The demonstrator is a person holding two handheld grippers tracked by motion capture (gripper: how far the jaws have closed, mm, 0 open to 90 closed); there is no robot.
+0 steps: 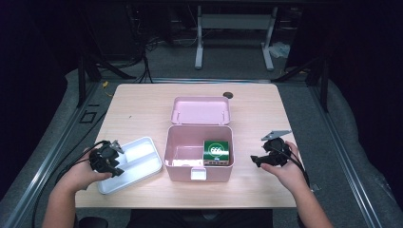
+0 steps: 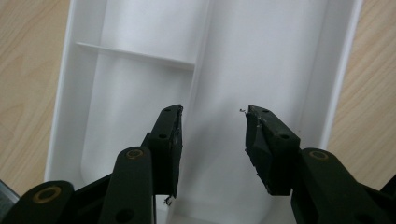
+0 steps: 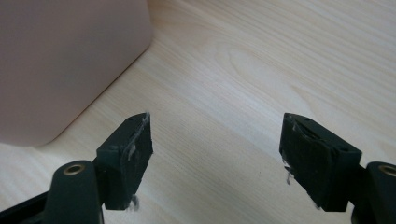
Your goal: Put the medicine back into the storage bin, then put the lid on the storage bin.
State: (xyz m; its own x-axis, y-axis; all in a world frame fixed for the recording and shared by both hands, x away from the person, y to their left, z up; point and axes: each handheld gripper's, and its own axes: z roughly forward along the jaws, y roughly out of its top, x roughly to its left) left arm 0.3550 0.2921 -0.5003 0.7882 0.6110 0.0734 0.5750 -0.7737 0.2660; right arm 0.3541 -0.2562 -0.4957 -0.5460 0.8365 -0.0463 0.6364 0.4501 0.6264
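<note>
**Grippers held open on either side of the pink box**

Pale wood table (image 1: pixel 142 102) is seen under an open pink box (image 1: pixel 198 164). Left of the box, the left gripper (image 2: pixel 212 126) is held over the white tray (image 1: pixel 142 159), jaws apart and empty. Right of the box, the right gripper (image 3: pixel 217 140) is held open above bare wood.

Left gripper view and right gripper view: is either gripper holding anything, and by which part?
Nothing is held. The left gripper hangs open above the white tray; the right gripper is open over bare table beside the pink box.
</note>
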